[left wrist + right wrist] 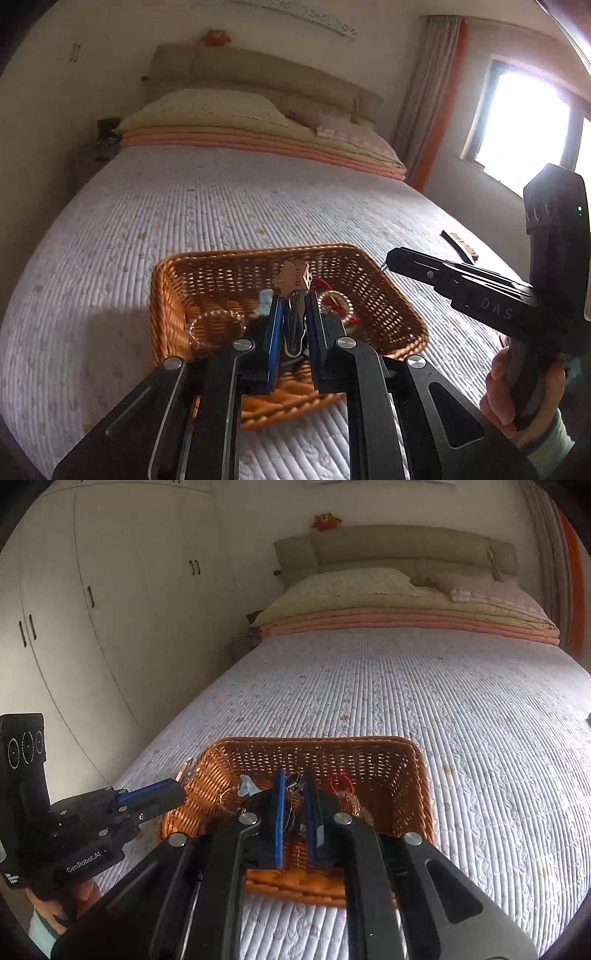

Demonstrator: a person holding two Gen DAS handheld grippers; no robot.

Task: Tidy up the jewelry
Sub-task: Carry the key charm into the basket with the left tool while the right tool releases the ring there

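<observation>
I see the quilted bed under everything, and on it the wicker basket, directly ahead of both claws. My left gripper pinches a hair clip with a tan tag, its long axis running along the fingers, poised over the basket's middle. My right gripper hangs over the same spot, fingers nearly together around something thin and dark; I cannot tell whether it grips. Bead bracelets lie inside, so I judge the left nearer to release.

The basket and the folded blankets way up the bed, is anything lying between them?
Nothing. In the right wrist view, only bare quilted bedspread runs from the basket to the folded blankets.
</observation>
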